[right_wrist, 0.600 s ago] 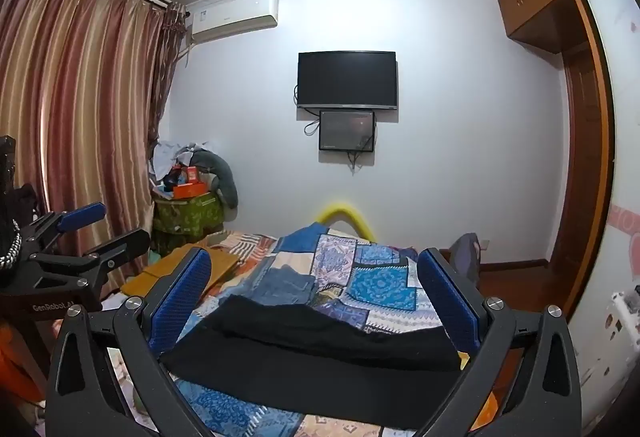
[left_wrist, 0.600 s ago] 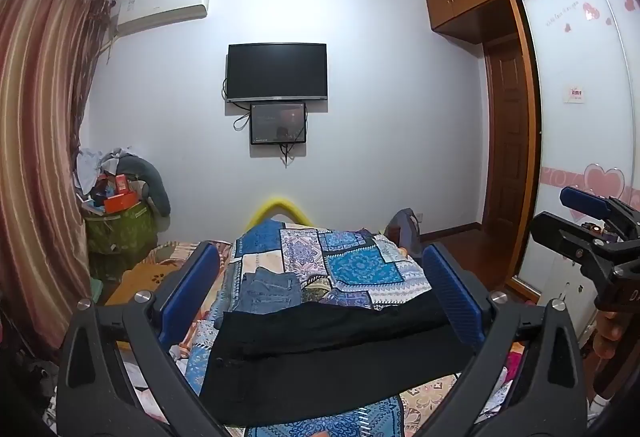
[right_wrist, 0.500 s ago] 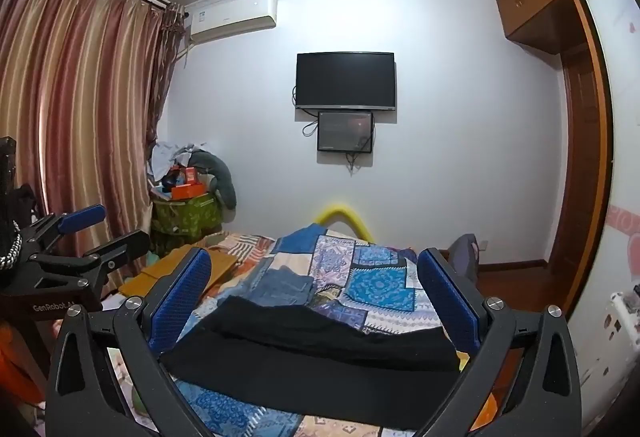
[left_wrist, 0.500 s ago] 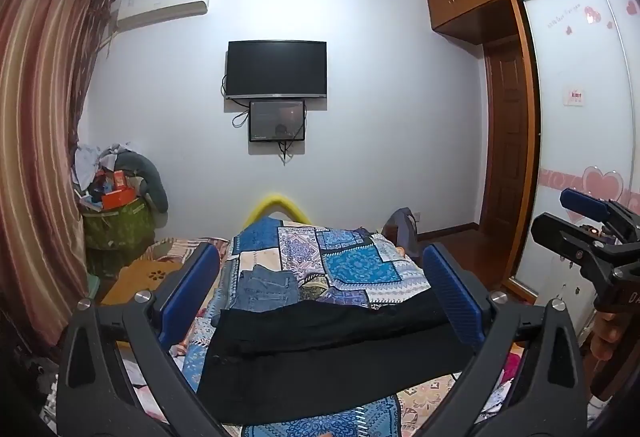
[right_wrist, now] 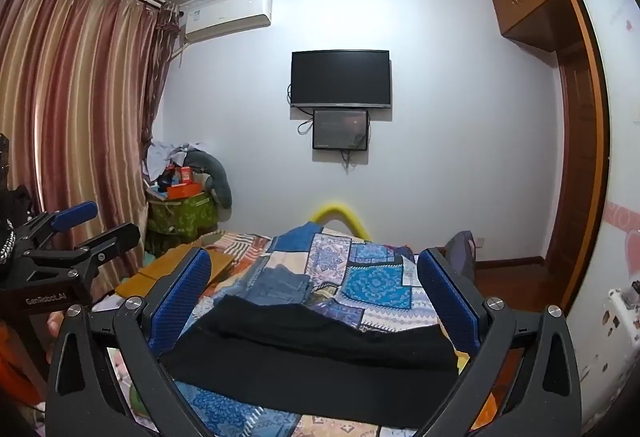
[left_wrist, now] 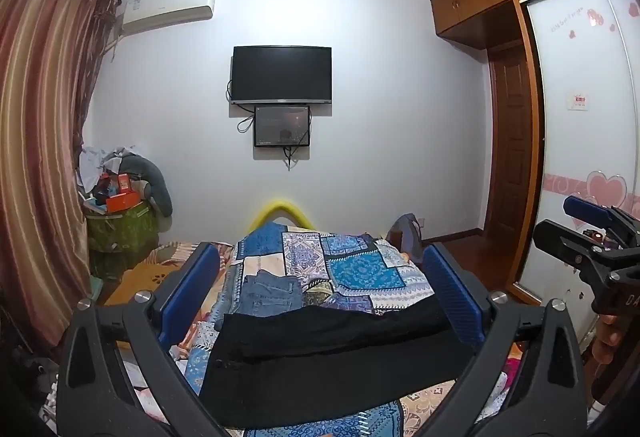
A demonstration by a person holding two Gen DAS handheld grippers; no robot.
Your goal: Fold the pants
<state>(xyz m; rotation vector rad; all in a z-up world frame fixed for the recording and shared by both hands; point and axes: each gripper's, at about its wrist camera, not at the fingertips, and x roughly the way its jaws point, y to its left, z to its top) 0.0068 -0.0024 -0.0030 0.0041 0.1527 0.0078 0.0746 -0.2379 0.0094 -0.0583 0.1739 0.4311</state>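
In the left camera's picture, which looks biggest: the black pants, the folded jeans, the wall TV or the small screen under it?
1. black pants, though nearest the camera
2. wall TV
3. folded jeans
4. small screen

Both wrist views level, sharing bed (left_wrist: 352,269)

A bed (left_wrist: 404,285) under a patchwork quilt (left_wrist: 352,269) carries black pants (left_wrist: 332,349); folded jeans (left_wrist: 272,291), perhaps, lie at their 11 o'clock.

"GenRobot.AI" on the left claw (right_wrist: 76,225) body, "DA…" cut off on the right claw (left_wrist: 592,225)
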